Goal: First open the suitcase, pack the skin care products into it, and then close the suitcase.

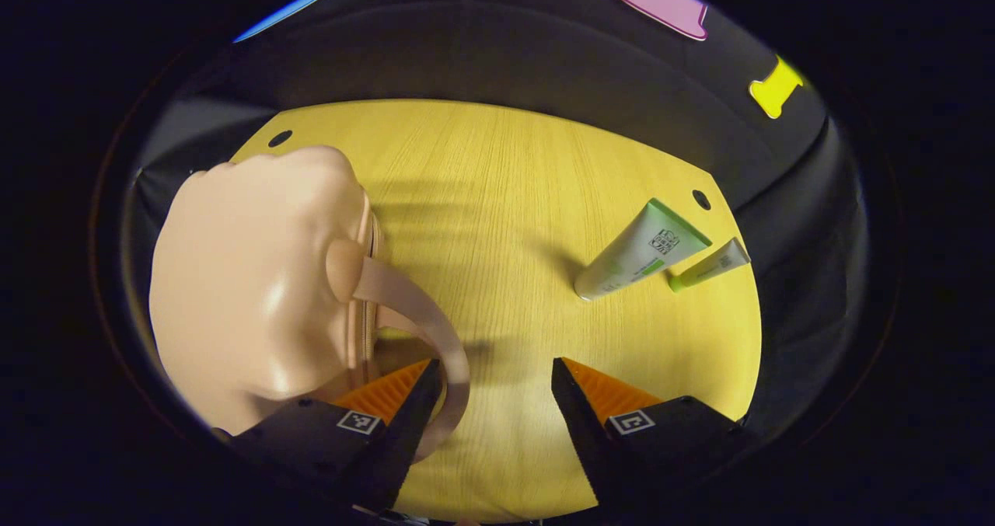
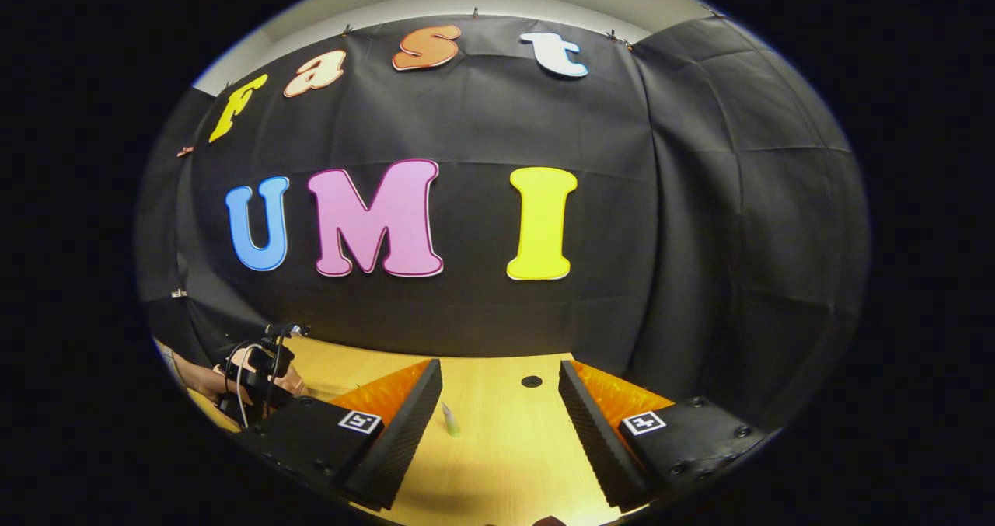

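At the left of the left gripper view, the small peach-pink suitcase with a glossy rounded shell (image 1: 249, 285) sits shut on the yellow wood-grain surface (image 1: 497, 200), its zip seam facing the middle. It looks like smooth hard plastic, likely slippery and too broad to pinch across. The better hold is the soft peach strap handle (image 1: 420, 316), which loops down from the shell and runs just past one finger of the left tool (image 1: 490, 402). That tool's fingers stand well apart with nothing between them.

Further right lie the skin care products: a white squeeze tube with a green band (image 1: 641, 250) and, just beside it, a thin pale tube with a green cap (image 1: 709, 264). Both look light and soft-walled, so a gentle grip across the middle should suit.

In the right gripper view, the right tool (image 2: 497, 409) is likewise spread and empty above the surface.
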`<action>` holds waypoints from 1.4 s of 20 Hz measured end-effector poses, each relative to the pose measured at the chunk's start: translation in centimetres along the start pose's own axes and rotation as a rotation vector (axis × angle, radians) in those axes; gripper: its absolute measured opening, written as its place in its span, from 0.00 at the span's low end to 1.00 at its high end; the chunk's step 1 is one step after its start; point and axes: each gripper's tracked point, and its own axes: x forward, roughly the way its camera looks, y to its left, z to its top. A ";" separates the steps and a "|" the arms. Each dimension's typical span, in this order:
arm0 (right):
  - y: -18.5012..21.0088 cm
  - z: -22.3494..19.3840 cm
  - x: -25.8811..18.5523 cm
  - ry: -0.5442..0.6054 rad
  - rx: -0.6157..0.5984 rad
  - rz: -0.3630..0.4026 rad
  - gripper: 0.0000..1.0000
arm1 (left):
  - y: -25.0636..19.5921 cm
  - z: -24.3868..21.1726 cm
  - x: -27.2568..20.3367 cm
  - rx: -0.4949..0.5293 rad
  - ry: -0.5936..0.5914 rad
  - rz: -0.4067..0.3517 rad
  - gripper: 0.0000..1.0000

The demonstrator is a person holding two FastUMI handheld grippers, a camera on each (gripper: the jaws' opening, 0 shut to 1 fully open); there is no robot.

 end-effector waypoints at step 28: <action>17.7 2.3 3.7 -0.024 -0.017 0.164 0.97 | 39.0 10.6 -28.3 0.184 -0.332 0.419 0.16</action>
